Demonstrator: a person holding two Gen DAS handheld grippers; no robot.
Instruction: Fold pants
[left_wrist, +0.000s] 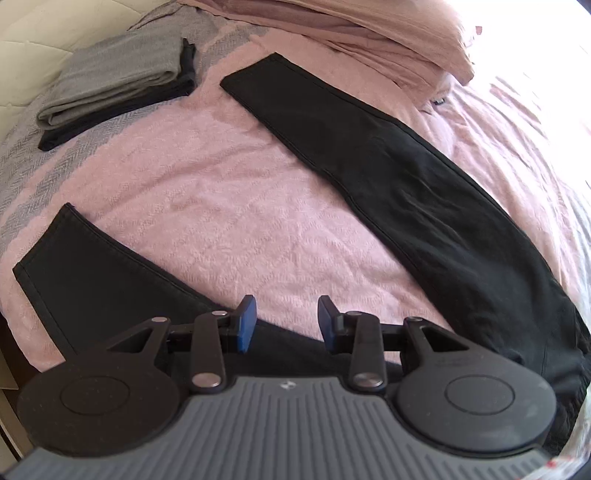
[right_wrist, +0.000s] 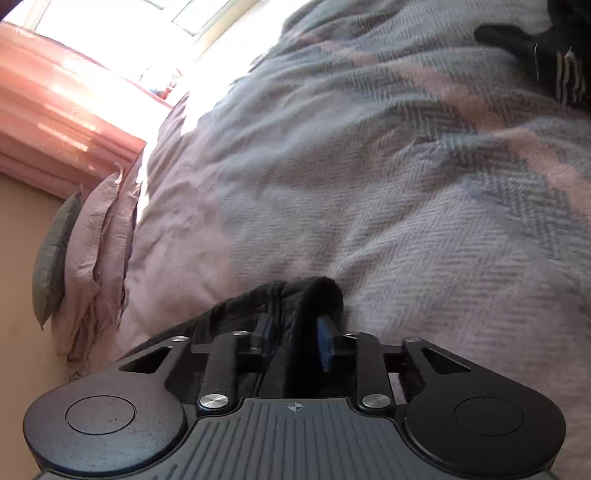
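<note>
Black pants (left_wrist: 424, 192) lie spread on the pink blanket (left_wrist: 221, 206), their two legs splayed apart in a V. My left gripper (left_wrist: 286, 321) hovers over the spot where the legs meet, open, with nothing between its blue pads. In the right wrist view a bunched fold of the black pants (right_wrist: 295, 291) sits between the fingers of my right gripper (right_wrist: 295, 336). The cloth drapes over the left pad, while the right pad (right_wrist: 325, 343) stands apart from it with a dark gap, so the jaws stand open around the cloth.
A folded grey garment on a folded black one (left_wrist: 118, 85) rests at the blanket's far left. Pink pillows (left_wrist: 388, 33) lie beyond the pants. The right wrist view shows pillows (right_wrist: 99, 240), a pink curtain (right_wrist: 55, 122) and another dark garment (right_wrist: 546, 48).
</note>
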